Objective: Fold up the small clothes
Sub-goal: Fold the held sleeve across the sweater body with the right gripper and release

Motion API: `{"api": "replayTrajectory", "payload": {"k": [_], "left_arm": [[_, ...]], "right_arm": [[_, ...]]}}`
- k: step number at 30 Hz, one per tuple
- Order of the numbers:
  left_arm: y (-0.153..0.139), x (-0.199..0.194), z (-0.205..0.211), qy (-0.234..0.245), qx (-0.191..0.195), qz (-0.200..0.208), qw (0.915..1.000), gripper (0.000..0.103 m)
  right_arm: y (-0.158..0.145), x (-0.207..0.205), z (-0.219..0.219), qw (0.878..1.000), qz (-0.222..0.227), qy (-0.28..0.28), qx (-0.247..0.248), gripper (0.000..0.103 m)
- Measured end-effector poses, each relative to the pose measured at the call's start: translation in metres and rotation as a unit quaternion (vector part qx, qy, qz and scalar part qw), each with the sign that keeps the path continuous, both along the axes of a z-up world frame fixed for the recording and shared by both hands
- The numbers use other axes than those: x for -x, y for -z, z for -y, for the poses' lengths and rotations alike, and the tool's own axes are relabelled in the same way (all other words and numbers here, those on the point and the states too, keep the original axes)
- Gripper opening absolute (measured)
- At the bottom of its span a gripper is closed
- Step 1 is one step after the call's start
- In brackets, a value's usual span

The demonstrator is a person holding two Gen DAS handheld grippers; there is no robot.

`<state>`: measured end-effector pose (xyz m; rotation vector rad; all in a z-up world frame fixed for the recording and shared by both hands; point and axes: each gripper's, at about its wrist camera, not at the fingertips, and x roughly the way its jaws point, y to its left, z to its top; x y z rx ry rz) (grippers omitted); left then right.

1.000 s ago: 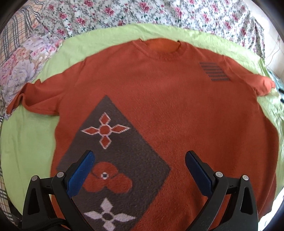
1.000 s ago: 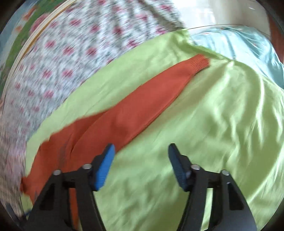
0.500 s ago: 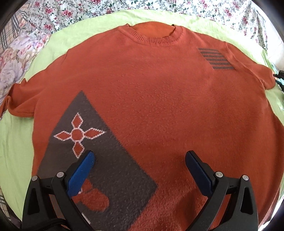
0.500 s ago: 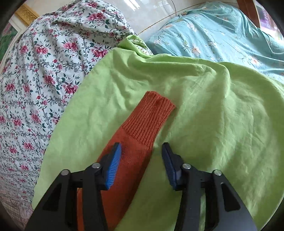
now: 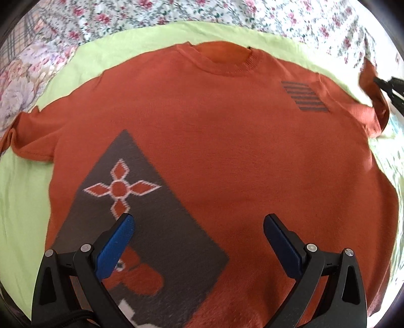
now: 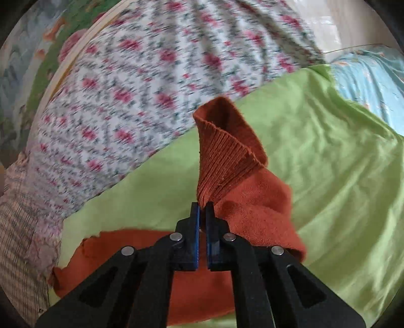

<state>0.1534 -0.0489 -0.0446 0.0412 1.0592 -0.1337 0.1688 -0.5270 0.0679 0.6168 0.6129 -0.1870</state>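
Left hand-held gripper [image 5: 198,233]: jaws wide apart, empty, above sweater hem.
Right hand-held gripper [image 6: 202,205]: clamped on ribbed sleeve cuff [image 6: 222,154], raised.
Orange sweater [image 5: 227,131]: flat, face-up, on green sheet [image 5: 22,191].
Floral bedding [image 5: 202,12]: beyond.

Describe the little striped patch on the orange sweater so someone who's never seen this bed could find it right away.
On the lime-green sheet lies an orange sweater, spread flat with its front up. From the neckline, look toward the shoulder whose sleeve the right tongs pinch. There sits the striped patch: a small block of dark horizontal bars, unlike the big grey diamond with flowers near the hem.
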Motion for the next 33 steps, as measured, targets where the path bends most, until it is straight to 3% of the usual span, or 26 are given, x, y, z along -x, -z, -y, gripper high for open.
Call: {"api": "replayTrajectory", "payload": {"k": [3,9,14,20,24,26,27,33], "left_arm": [[-0.003,0.004,-0.013,-0.013,0.010,0.003,0.9999,0.102],[-0.011,0.010,-0.052,-0.035,0.029,0.019,0.9988,0.102],[-0.016,0.010,-0.083,-0.040,0.062,0.031,0.9968,0.102],[-0.014,-0.004,-0.105,-0.043,0.115,0.026,0.9921,0.102],[-0.010,-0.032,-0.110,-0.038,0.156,0.013,0.9869,0.102],[-0.010,-0.053,-0.110,-0.031,0.180,0.009,0.9831,0.102],[-0.009,-0.060,-0.109,-0.029,0.185,0.008,0.9823,0.102],[0.005,-0.128,-0.101,-0.028,0.214,-0.013,0.9762,0.102]], "right_arm": [[-0.002,-0.028,-0.070,0.996,0.006,-0.079,-0.030,0.005],[0.028,-0.087,-0.213,0.972,-0.018,-0.208,-0.110,0.005],[0.056,-0.115,-0.312,0.947,-0.053,-0.286,-0.136,0.005],[0.085,-0.135,-0.387,0.922,-0.085,-0.341,-0.161,0.005],[0.101,-0.133,-0.397,0.918,-0.111,-0.344,-0.162,0.014],[0.101,-0.130,-0.391,0.918,-0.114,-0.339,-0.173,0.034],[0.099,-0.128,-0.390,0.919,-0.110,-0.335,-0.174,0.038],[0.070,-0.081,-0.341,0.942,-0.069,-0.285,-0.162,0.041]]}}
